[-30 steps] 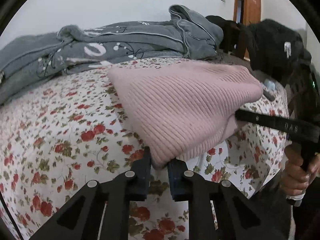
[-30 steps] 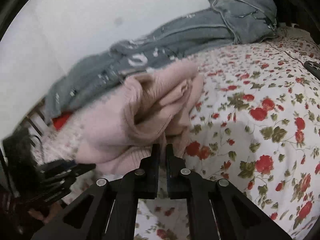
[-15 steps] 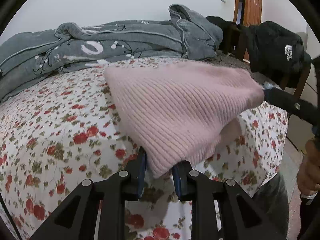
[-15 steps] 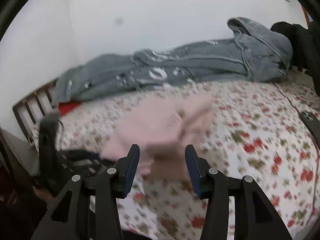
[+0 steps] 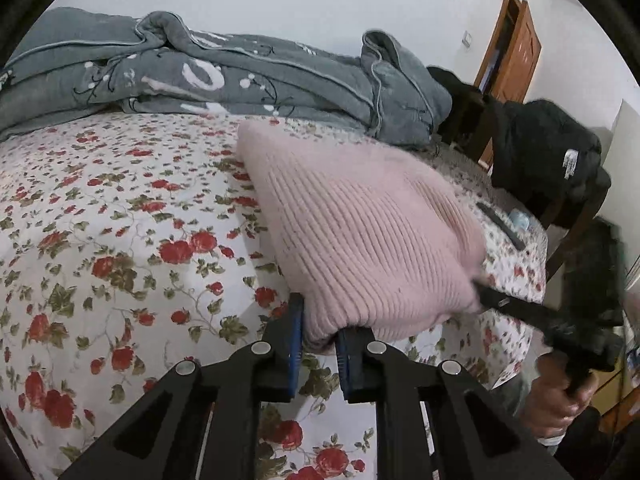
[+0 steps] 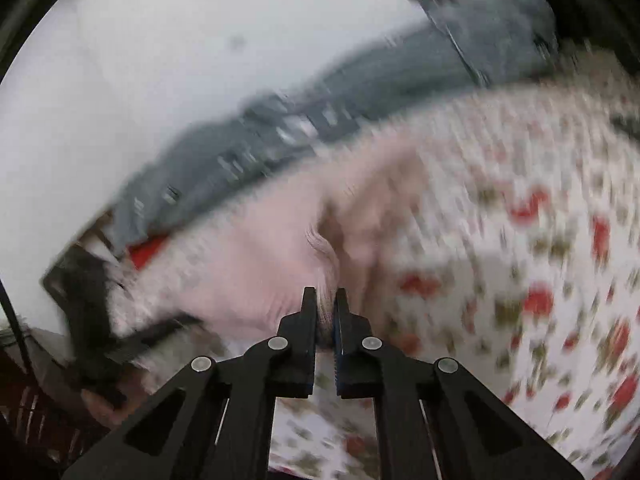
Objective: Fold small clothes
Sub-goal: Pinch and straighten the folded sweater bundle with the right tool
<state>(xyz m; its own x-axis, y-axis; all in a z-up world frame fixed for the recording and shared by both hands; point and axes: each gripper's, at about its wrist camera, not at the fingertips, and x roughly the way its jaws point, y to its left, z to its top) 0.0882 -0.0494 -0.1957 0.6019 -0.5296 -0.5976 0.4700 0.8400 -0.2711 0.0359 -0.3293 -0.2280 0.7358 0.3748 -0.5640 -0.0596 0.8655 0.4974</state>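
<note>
A pink ribbed knit garment lies folded on the floral bedsheet. My left gripper is shut on its near corner, which bulges between the blue pads. In the right wrist view, which is blurred by motion, the same pink garment fills the middle and my right gripper is shut on its edge. The right gripper also shows in the left wrist view, held by a hand at the garment's right side.
A grey patterned blanket is piled along the far side of the bed by the wall. A black jacket hangs on a chair at the right. A dark remote lies near the bed's right edge. A wooden door stands behind.
My right gripper opened half a second ago away from the garment, then came back in and shut on its edge. My left gripper kept its hold on the corner.
</note>
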